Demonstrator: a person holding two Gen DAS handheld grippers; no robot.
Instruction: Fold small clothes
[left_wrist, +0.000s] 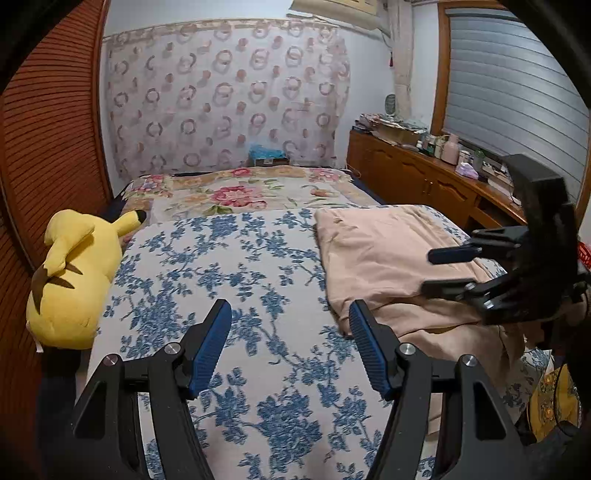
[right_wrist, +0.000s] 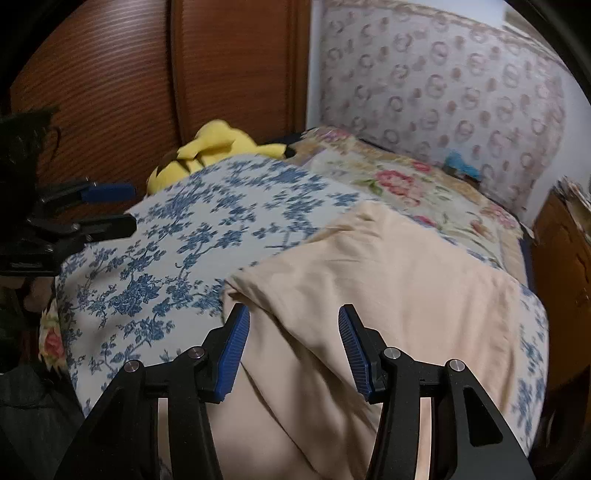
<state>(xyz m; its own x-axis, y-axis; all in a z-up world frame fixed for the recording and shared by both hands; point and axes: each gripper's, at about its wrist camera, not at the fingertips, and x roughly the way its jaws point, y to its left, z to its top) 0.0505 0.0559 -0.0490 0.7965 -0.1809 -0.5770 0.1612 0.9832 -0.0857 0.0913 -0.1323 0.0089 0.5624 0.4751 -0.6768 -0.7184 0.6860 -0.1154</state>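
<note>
A pale peach garment (left_wrist: 384, 258) lies spread on the right half of a bed with a blue-flowered white cover (left_wrist: 229, 266). Its near part hangs over the bed's front edge. It also shows in the right wrist view (right_wrist: 369, 295). My left gripper (left_wrist: 290, 314) is open and empty above the flowered cover, left of the garment. My right gripper (right_wrist: 293, 314) is open and empty, hovering over the garment's near left part. It shows in the left wrist view (left_wrist: 428, 269) at the right. The left gripper shows at the left of the right wrist view (right_wrist: 133, 206).
A yellow plush toy (left_wrist: 74, 280) lies at the bed's left edge against a wooden louvred door (left_wrist: 48, 129). A pink-flowered blanket (left_wrist: 240, 192) covers the far end. A wooden cabinet (left_wrist: 413, 177) with bottles stands at the right.
</note>
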